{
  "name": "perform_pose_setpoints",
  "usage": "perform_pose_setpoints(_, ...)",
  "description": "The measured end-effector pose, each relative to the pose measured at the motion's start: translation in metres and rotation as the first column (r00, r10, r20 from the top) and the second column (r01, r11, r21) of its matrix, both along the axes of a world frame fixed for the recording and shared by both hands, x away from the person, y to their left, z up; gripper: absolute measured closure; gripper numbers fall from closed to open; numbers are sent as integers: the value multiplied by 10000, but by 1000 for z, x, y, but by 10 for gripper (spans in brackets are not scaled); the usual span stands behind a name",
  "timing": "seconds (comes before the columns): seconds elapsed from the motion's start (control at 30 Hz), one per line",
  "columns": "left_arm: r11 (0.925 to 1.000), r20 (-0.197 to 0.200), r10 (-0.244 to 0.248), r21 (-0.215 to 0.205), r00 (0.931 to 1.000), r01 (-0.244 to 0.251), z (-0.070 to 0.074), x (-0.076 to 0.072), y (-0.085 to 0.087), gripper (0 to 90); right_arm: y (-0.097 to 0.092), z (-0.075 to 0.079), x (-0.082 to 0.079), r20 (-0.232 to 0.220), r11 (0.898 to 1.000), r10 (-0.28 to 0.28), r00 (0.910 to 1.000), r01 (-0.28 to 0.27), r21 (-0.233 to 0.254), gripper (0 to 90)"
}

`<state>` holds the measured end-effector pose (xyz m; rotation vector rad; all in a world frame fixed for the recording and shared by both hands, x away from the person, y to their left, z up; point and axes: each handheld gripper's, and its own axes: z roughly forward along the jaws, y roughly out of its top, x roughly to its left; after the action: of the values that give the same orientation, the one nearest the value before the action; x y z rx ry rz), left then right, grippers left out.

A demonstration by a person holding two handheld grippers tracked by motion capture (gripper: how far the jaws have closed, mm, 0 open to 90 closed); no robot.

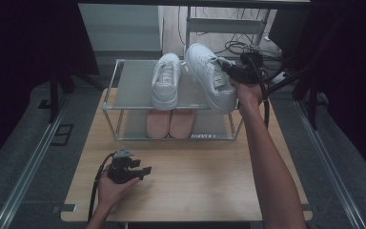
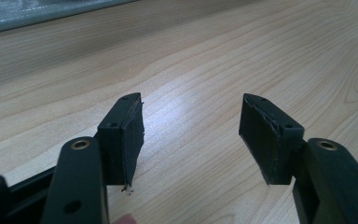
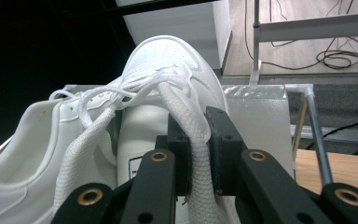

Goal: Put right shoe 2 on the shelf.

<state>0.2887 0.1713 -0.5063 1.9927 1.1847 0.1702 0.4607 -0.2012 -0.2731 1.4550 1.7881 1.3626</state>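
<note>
A pale wooden table (image 1: pixel 209 176) with fine straight grain fills the lower middle of the high view, standing on grey carpeted flooring (image 1: pixel 19 133) with metal rails running along both sides. Dark curtains close off the upper left and upper right corners. At the top centre, beyond the table, a light wooden floor carries a tangle of black cables (image 1: pixel 236 46) and a metal frame.

On the table's far half stands a two-tier metal-framed shoe rack with frosted shelves (image 1: pixel 133 86). A white lace-up sneaker (image 1: pixel 166 81) rests on its top shelf, and a pair of pink slippers (image 1: pixel 167 123) sits on the lower shelf beneath.

The right gripper (image 1: pixel 226 67), at upper centre right, is clamped on the edge of a second white lace-up sneaker (image 1: pixel 209 76), held tilted above the top shelf's right end; its own view shows the jaws pinching the shoe's upper, a lace between them.

The left gripper (image 1: pixel 140 171), at lower left, rests on the wood with jaws spread apart, nothing between them.
</note>
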Motion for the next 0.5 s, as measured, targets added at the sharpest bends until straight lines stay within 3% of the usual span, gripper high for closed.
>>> perform_pose_setpoints(0.5,9999,47,111,-131,9999,-110,1,1,7,398,27,-7,36,-534,9977,-566,9970,544,-408,806)
